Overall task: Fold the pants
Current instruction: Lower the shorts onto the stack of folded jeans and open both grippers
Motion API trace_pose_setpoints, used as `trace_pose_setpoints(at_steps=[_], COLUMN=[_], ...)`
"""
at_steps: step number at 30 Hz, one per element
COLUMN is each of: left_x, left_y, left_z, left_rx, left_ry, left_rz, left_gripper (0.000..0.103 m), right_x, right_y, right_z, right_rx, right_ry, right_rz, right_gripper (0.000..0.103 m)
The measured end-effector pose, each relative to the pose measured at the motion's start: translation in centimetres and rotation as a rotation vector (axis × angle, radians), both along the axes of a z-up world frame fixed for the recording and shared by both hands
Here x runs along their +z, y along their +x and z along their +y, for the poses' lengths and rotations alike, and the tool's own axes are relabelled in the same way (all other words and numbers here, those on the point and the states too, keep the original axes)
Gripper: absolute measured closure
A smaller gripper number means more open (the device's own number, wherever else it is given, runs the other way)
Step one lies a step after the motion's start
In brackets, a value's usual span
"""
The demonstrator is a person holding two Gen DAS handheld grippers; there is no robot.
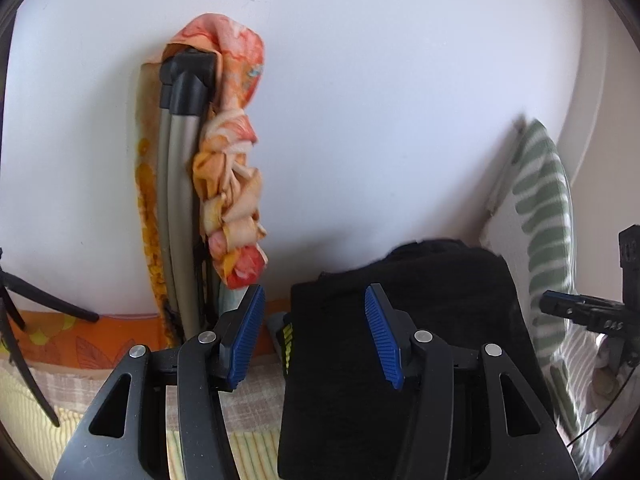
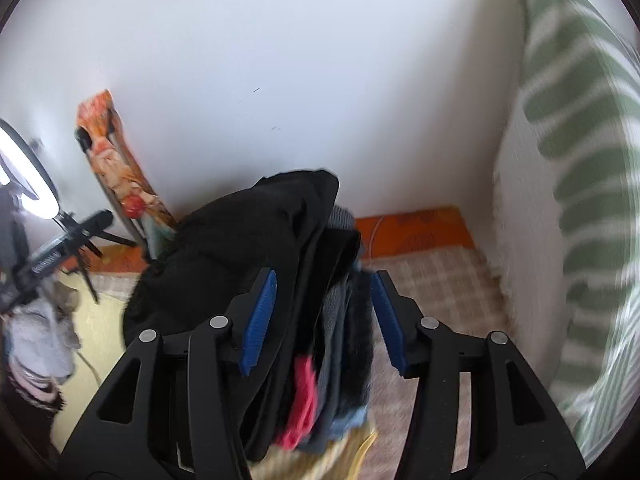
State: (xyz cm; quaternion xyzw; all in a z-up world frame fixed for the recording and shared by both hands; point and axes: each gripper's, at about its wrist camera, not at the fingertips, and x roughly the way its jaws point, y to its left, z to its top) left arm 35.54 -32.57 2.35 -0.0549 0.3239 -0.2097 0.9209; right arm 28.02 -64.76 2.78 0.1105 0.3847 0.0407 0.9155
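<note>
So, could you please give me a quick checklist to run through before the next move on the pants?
1. Left tongs open, pads clear of cloth: ok.
2. Right tongs open, nothing pinched: ok.
3. Black pants folded flat on top of the stack: ok in the left wrist view.
4. Stack of folded clothes under the pants square and stable: cannot tell, blurred.
5. Tripod and ring light clear of both tongs: ok.

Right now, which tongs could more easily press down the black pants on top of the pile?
Probably the left tongs: they are open right above the flat top of the black pants. The right tongs are open too, but face the pile's side edge.
</note>
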Motion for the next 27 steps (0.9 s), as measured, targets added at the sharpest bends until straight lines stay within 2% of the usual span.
trace_pose_setpoints(at_steps=[3,6,8,11,14,15,16,17,19,22,25,27], left_x=[-1.1,-2.8,-3.8,-4.8,-5.0,-5.0,-4.7,-4.6,-4.2,-3.4,-2.9,-3.2], left_y=[-1.6,-2.0,-2.3,-2.8,-3.1,-3.2,-3.2,-3.3,-3.4,-3.8,-4.5,-4.7], left_z=[-0.2,-1.7,-2.2,-3.0,-4.0,-4.3,-4.3,-4.1,-4.3,-4.6,-5.9,-7.0], left_rx=[-0.053,-0.106,-0.124,-0.147,-0.166,-0.172,-0.173,-0.174,-0.175,-0.194,-0.234,-0.265], left_ry=[0.016,0.034,0.042,0.050,0.064,0.062,0.061,0.054,0.039,0.027,0.051,0.065], left_rz=[0.003,0.055,0.075,0.103,0.103,0.103,0.101,0.099,0.093,0.083,0.059,0.062], left_gripper=[0.052,0.052,0.052,0.052,0.052,0.052,0.052,0.052,0.052,0.052,0.052,0.052], right_x=[-1.0,-2.9,-3.9,-5.2,-5.4,-5.4,-5.4,-5.4,-5.2,-4.8,-4.5,-4.8], right_y=[-3.3,-5.8,-6.6,-6.4,-6.1,-6.1,-6.0,-5.8,-5.7,-5.4,-5.5,-5.4], right_z=[-0.2,-0.1,0.4,1.4,2.7,3.2,3.5,3.7,3.8,3.0,0.7,-1.3], right_rx=[0.033,0.047,0.058,0.075,0.081,0.079,0.077,0.079,0.077,0.052,-0.002,-0.024], right_ry=[0.106,0.228,0.305,0.347,0.320,0.293,0.273,0.251,0.208,0.119,0.040,0.035], right_rz=[0.004,0.040,0.061,0.117,0.135,0.137,0.138,0.143,0.136,0.134,0.122,0.137], right_gripper=[0.050,0.050,0.050,0.050,0.052,0.057,0.079,0.085,0.091,0.096,0.098,0.098])
